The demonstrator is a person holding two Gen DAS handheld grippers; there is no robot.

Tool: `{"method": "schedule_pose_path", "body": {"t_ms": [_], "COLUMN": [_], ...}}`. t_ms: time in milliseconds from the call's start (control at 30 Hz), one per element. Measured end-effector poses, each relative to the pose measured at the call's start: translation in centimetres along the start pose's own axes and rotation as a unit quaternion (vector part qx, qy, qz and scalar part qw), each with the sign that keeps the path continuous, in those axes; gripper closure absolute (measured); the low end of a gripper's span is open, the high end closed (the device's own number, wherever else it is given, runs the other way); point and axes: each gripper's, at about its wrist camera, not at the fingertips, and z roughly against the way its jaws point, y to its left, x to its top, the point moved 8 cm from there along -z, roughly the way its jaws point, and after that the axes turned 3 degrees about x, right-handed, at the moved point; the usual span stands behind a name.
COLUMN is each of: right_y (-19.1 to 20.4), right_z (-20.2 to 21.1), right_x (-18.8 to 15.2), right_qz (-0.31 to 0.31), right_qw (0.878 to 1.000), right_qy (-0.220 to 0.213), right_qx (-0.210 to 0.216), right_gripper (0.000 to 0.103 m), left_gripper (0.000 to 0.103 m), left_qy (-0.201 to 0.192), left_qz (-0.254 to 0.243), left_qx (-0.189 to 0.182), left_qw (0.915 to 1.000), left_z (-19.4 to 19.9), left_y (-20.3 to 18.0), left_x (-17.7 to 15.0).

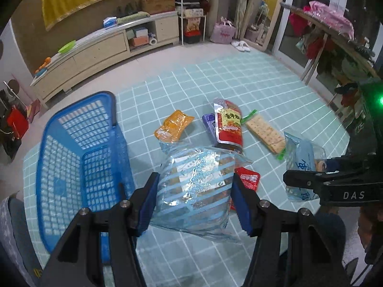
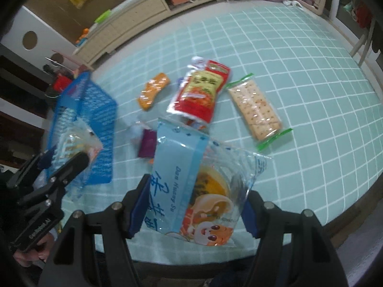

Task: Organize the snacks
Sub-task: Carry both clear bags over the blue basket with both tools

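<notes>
Crinkly film bags fill both our grips: left gripper [image 1: 195, 199] jaws clamp the striped bag [image 1: 196, 186] beside the blue basket [image 1: 79, 157]; right gripper [image 2: 192, 211] jaws pinch the pastry bag [image 2: 191, 191] above the surface's near edge. Light, slippery, crushable; we judge sealed edges safest.

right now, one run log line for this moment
left gripper: shut on striped blue bag | right gripper: shut on light blue pastry bag | blue basket: empty | others on table
</notes>
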Motion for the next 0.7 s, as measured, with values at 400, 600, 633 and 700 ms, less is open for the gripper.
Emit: {"method": "schedule_pose_path", "body": {"t_ms": [400, 600, 633, 700], "right_y": [7.9, 11.7, 12.4, 13.7], "right_z": [3.1, 2.5, 2.4, 2.3], "right_x": [-2.0, -2.5, -2.5, -2.5], "right_qz": [0.056, 0.082, 0.087, 0.096], "right_qw": [0.997, 0.996, 0.995, 0.994], "right_qy": [-0.038, -0.029, -0.028, -0.028], "right_qx": [0.024, 0.036, 0.036, 0.039], "right_gripper": [0.032, 0.032, 0.032, 0.032], "left_gripper": [0.047, 0.047, 0.047, 0.047], "left_qy": [-0.036, -0.044, -0.044, -0.045], "left_qz": [0.037, 0.068, 0.072, 0.074], "left_qx": [0.023, 0.041, 0.043, 0.049], "left_qw": [0.9984, 0.9959, 0.9955, 0.995], "left_z": [7.1, 8.8, 9.1, 9.7], "left_y": [5.0, 9.0, 9.6, 10.6], "left_x": [-3.0, -4.3, -4.5, -4.9]}}
